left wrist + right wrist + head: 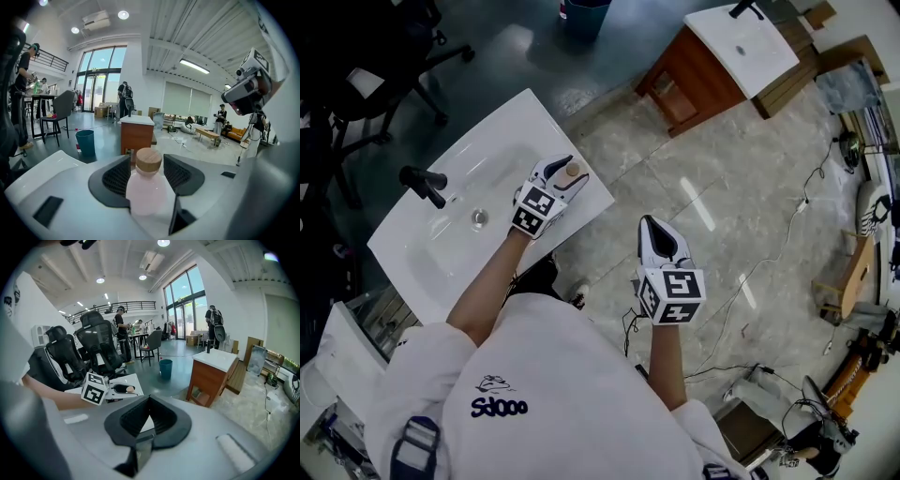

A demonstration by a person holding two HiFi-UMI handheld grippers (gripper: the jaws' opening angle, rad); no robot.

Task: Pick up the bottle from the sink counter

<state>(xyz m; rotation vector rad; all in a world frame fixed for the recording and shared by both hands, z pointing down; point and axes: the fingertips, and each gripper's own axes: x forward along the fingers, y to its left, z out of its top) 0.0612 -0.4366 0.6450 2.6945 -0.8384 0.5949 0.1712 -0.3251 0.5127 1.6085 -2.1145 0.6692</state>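
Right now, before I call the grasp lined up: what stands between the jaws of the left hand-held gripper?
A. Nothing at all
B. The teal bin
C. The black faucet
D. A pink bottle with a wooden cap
D: the left gripper view shows the pink bottle, wooden cap on top, standing between the spread jaws of the left hand-held gripper.

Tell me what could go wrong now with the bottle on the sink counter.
1. The bottle stands between the open jaws of the left gripper, not yet gripped. A sideways bump while closing could tip it.
2. It stands near the corner of the sink counter, so a knocked bottle could fall to the floor.
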